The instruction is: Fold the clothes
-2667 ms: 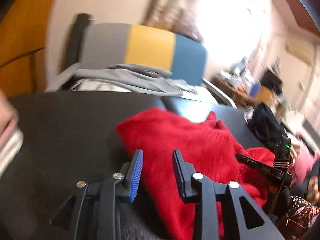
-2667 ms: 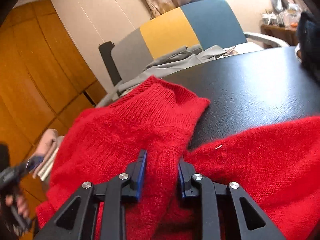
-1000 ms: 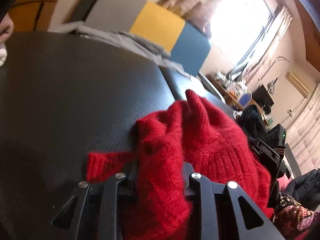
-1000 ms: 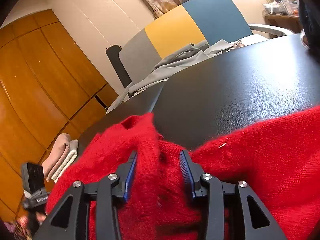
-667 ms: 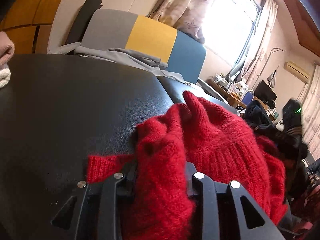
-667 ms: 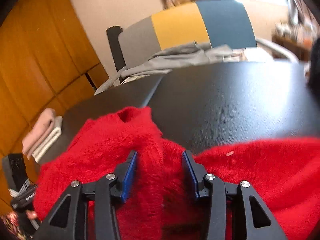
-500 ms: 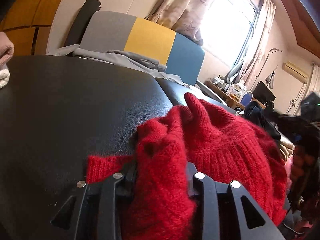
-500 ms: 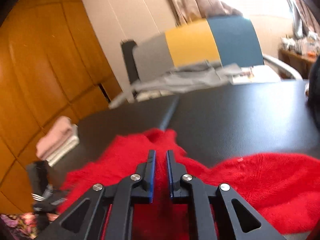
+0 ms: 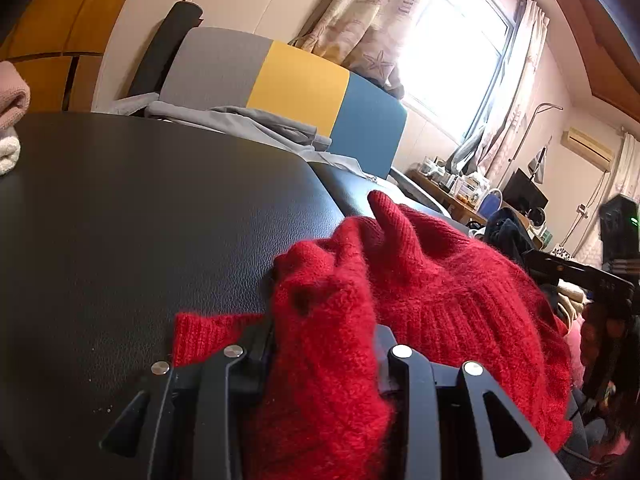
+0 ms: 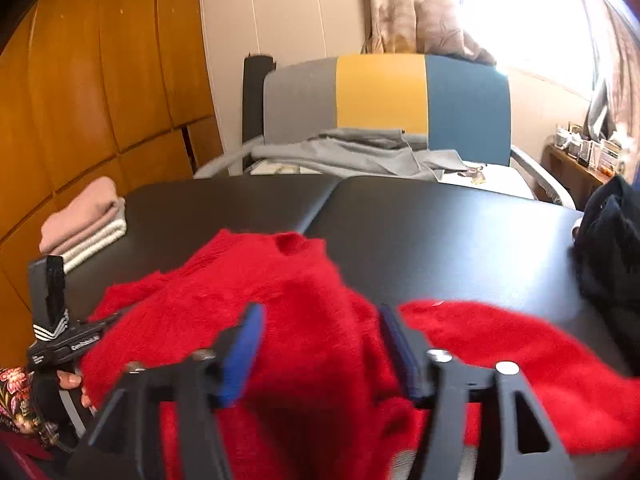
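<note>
Here the red sweater (image 10: 304, 300) lies bunched on the black table (image 10: 440, 232). The left gripper (image 9: 324, 344) is clamped on a thick fold, presumably anchoring it; the right gripper (image 10: 320, 328), fingers spread, straddles a raised ridge, apparently positioned for a new grip.

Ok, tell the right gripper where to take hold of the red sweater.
Probably the raised ridge of the red sweater between the open right gripper, approached from the near table edge; it stands bunched while the rest lies flat.
</note>
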The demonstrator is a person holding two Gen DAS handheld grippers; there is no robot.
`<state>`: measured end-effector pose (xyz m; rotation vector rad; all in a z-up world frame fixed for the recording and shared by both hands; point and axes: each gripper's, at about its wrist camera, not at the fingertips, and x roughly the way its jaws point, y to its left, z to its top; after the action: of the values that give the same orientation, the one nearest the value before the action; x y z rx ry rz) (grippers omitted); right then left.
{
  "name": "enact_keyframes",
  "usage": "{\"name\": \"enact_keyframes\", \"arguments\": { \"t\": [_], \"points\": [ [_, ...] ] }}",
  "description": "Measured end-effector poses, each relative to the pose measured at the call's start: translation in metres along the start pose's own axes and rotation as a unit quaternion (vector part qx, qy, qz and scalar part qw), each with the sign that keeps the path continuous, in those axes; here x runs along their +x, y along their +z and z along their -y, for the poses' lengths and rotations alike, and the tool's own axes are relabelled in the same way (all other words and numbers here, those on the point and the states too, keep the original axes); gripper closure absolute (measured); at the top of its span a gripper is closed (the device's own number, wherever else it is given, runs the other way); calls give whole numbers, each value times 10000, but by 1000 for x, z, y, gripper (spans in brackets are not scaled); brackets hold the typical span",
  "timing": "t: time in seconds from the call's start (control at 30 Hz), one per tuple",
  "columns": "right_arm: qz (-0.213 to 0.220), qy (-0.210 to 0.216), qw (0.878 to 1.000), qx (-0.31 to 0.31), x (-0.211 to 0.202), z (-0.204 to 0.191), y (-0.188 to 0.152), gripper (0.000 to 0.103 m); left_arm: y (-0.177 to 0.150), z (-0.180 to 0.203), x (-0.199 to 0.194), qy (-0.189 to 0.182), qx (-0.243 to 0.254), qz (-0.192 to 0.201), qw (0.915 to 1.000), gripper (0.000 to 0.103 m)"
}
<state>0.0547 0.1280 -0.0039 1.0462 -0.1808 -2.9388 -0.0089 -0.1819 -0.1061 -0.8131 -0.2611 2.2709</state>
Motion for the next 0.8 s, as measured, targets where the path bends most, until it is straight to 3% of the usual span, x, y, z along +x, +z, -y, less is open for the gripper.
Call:
{"name": "enact_keyframes", "arguments": {
  "t": [0.1,0.13,0.17,0.2,0.3,0.37,0.43,0.5,0.57,0.67,0.77,0.8],
  "points": [
    [-402,137,9990,111,17,15,8,41,0,-1,0,-8,8,23,10000,68],
    [-628,201,9977,152,28,16,8,55,0,-1,0,-8,12,34,10000,68],
    [-817,225,9963,133,37,14,5,85,-1,-1,0,-8,14,44,10000,68],
    [-857,203,9961,31,40,9,4,95,-1,-1,0,-9,4,51,10000,68],
    [-598,-79,9971,-466,30,-16,11,97,3,1,0,47,-95,-43,9999,67],
    [-57,-694,9933,-923,10,-30,27,98,8,0,0,49,-248,-156,9996,67],
    [666,-1518,9763,-1393,-18,-39,44,98,13,1,-3,-7,-340,-230,9992,67],
    [1056,-1949,9627,-1554,-33,-40,52,98,16,3,-9,-76,-342,-261,9990,66],
    [1035,-2044,9611,-1542,-32,-36,48,98,19,5,-14,-144,-343,-292,9989,66],
    [436,-2100,9667,-1399,-5,-23,18,98,23,8,-22,-251,-346,-340,9985,66],
    [-408,-2032,9751,-790,21,11,-35,98,31,7,-31,-422,-311,-349,9980,63],
    [-411,-1912,9796,-472,23,23,-52,98,35,7,-33,-415,-232,-333,9983,63]
  ]
}}
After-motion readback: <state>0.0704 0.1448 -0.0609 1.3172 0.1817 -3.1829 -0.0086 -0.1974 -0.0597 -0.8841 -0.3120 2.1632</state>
